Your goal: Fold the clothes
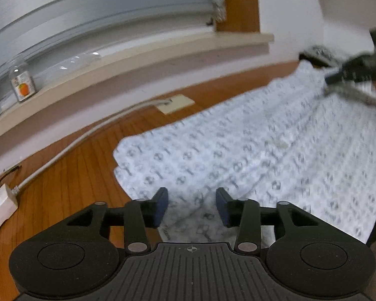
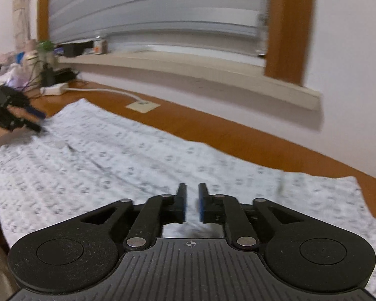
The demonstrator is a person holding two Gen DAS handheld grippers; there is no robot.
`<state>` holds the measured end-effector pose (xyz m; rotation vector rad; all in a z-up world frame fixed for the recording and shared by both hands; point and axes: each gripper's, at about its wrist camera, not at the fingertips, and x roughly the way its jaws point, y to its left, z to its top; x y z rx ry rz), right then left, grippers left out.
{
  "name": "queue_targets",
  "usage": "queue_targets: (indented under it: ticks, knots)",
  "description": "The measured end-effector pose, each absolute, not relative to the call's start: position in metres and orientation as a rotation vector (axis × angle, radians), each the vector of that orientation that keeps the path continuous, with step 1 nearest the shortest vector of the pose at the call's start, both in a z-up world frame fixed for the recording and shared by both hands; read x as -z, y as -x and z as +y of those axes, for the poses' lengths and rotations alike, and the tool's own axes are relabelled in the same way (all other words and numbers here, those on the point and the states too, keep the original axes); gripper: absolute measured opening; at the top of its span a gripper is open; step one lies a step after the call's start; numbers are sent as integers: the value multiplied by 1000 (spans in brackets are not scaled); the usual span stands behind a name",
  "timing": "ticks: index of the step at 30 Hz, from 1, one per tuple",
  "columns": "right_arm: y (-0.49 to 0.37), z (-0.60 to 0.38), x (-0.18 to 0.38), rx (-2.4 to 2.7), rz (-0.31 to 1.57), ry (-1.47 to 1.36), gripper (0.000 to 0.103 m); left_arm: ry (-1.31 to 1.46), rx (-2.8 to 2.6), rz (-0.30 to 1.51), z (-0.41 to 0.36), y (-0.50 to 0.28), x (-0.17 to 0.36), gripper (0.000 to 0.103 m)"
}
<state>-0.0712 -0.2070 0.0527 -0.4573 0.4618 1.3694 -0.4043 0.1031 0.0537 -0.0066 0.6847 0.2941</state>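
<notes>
Patterned cloth [image 1: 250, 155] spread flat on wooden floor [image 1: 70, 175]

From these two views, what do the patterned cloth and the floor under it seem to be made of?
The patterned cloth looks like thin woven cotton, matte: it creases softly and lies flat. The floor looks like wood or wood-look laminate, slightly glossy: orange-brown with plank lines. Blur leaves both uncertain.
</notes>
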Motion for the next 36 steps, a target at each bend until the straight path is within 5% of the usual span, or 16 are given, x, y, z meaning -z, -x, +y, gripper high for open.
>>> queue_targets:
  ticks: [3,5,13,31,36]
  knots:
    - [84,-193,-45,-1400,471,474,23,96,-301,614,118,403,-64,60]
    - [88,-184,-37,-1408,483,471,38,159,-311,580,129,393,-66,61]
    - [89,-173,-19,-1390,519,483,50,291,-351,552,150,321,-55,67]
    - [86,-137,-16,-1356,535,463,58,239,-186,568,138,188,-40,77]
    - [82,-162,-20,-1359,560,406,67,216,-77,582,136,173,-29,77]
